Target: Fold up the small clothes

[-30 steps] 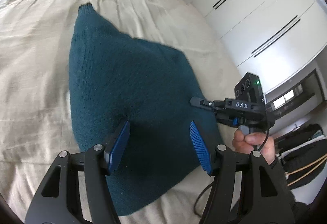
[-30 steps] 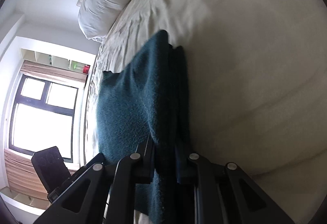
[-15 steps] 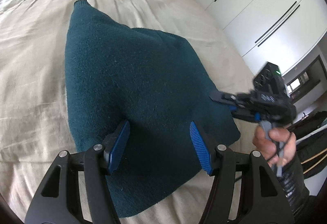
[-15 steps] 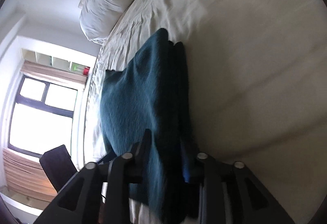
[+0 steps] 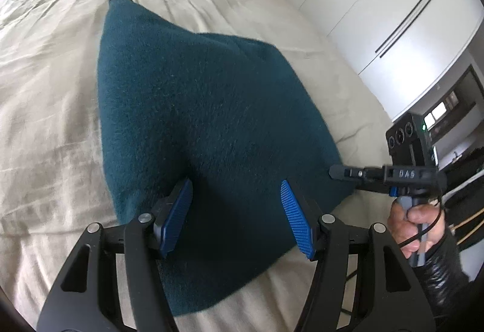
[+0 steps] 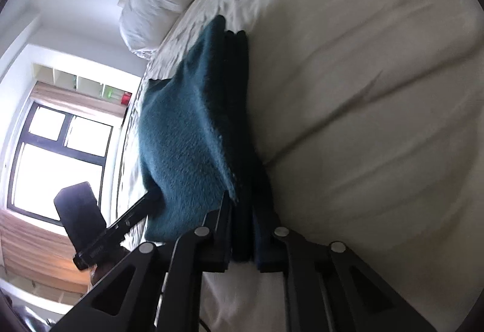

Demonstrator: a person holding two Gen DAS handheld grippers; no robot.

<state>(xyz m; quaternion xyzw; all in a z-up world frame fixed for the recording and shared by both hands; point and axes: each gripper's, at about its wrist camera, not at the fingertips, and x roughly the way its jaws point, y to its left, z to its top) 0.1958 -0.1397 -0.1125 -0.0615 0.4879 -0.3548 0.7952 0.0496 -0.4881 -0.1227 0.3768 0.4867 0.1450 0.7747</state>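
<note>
One folded teal sweater (image 5: 205, 120) lies on the cream bed (image 5: 45, 126), with bare sheet open on every side of it. The left gripper (image 5: 236, 211) hovers over its near edge, fingers spread wide, while the right gripper (image 6: 242, 229) pinches the sweater's layered right edge.

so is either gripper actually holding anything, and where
The right gripper pinches the teal knit garment at its near edge; the left gripper holds nothing.
</note>
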